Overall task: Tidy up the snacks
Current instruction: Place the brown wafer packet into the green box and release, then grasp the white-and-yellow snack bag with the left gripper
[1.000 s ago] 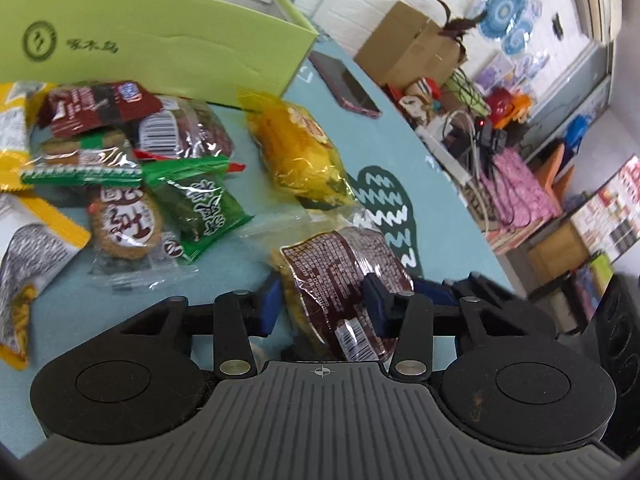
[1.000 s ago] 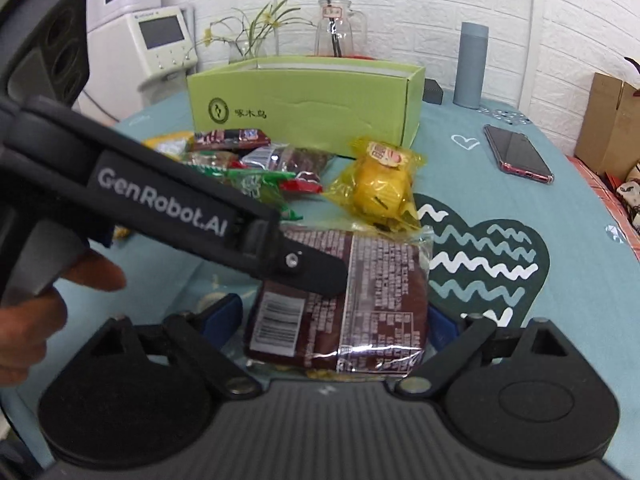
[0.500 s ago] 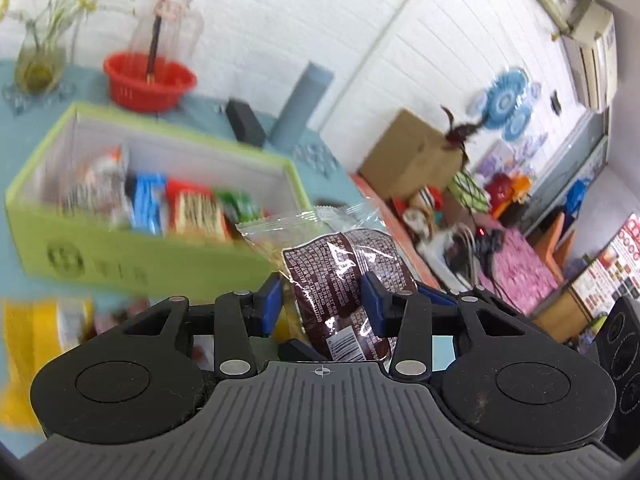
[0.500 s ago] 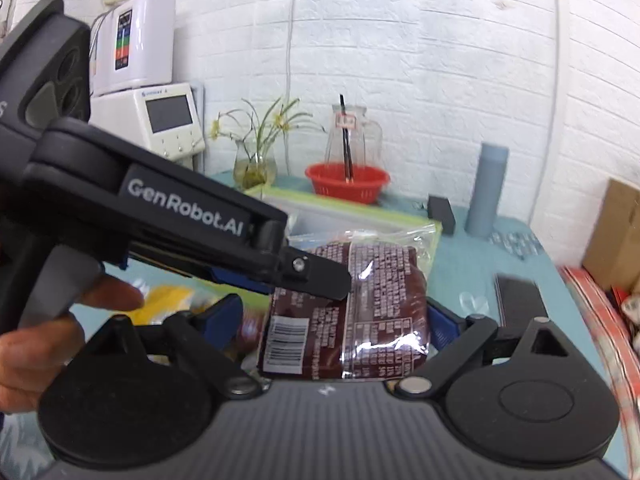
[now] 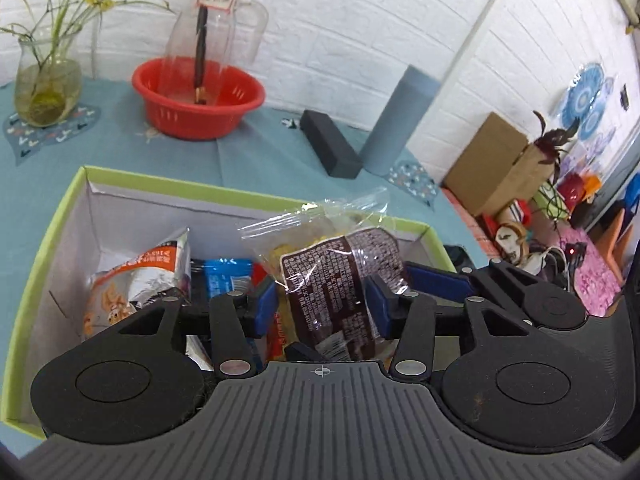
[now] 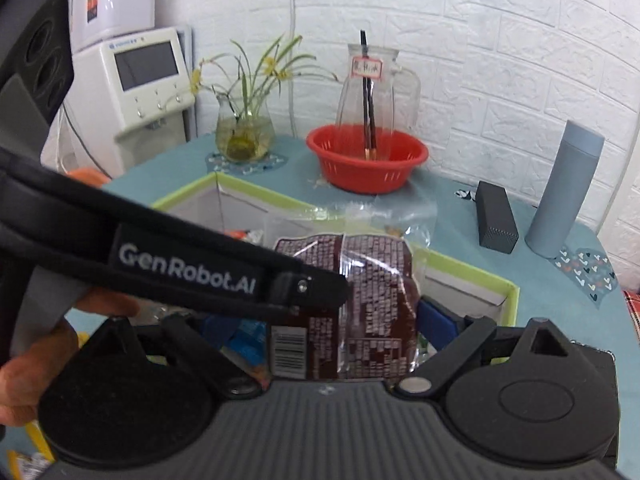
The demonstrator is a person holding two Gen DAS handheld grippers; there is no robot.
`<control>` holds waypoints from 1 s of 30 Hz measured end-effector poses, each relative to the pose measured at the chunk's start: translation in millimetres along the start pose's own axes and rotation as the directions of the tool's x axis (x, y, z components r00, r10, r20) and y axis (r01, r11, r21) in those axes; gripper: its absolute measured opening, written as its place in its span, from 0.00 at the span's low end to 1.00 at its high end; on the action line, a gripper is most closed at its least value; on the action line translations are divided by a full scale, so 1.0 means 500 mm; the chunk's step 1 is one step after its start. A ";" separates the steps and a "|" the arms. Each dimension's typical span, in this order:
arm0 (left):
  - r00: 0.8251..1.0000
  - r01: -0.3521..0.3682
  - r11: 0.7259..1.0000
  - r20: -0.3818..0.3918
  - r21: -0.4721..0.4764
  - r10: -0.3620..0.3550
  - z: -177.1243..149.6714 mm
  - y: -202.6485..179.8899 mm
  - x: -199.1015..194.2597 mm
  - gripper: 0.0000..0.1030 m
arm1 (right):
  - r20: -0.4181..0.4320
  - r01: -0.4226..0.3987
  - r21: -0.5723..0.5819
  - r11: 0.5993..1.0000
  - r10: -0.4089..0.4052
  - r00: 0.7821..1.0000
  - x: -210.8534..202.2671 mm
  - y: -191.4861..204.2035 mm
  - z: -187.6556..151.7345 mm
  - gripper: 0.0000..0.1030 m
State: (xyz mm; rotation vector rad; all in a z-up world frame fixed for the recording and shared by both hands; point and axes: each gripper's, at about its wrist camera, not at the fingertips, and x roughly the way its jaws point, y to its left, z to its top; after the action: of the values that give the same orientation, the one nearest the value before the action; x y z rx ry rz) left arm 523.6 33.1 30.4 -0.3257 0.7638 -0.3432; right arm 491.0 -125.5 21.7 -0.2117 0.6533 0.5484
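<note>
A brown-printed snack packet in a clear crinkly wrapper [image 5: 340,280] hangs between the blue pads of the left gripper [image 5: 322,308], directly over the open light-green cardboard box with a white lining [image 5: 60,220]. The left jaws are opening and the left pad seems just off the film, so the packet appears to be on the point of release into the box. The right gripper [image 6: 344,328] stands wide across the same packet, its blue pads flanking the long sides; whether they press on it cannot be told, though they look placed to steady the drop. Below and ahead of both grippers, an orange-and-white pouch [image 5: 132,276] and a blue sachet [image 5: 224,276] already lie in the box, left of the spot the packet hangs over.
</note>
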 end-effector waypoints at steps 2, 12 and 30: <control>1.000 0.024 0.999 0.021 -0.027 -0.023 -0.006 0.008 -0.016 0.42 | 0.028 0.007 0.007 1.000 -0.008 1.000 -0.022 0.002 -0.005 0.91; 0.966 0.109 0.994 0.238 -0.010 -0.103 -0.101 -0.011 -0.274 0.73 | 0.218 -0.028 0.075 0.997 0.011 0.976 -0.295 0.057 -0.139 0.99; 0.999 -0.044 0.996 0.006 -0.083 0.045 -0.395 0.105 -0.348 0.60 | 0.020 -0.284 0.082 0.955 0.283 0.959 -0.276 0.346 -0.309 0.99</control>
State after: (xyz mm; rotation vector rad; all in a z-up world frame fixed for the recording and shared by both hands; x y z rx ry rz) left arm 274.5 120.5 -18.3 -0.3872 0.7782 -0.2686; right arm 225.8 -92.3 -15.3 -0.0356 0.7028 0.7958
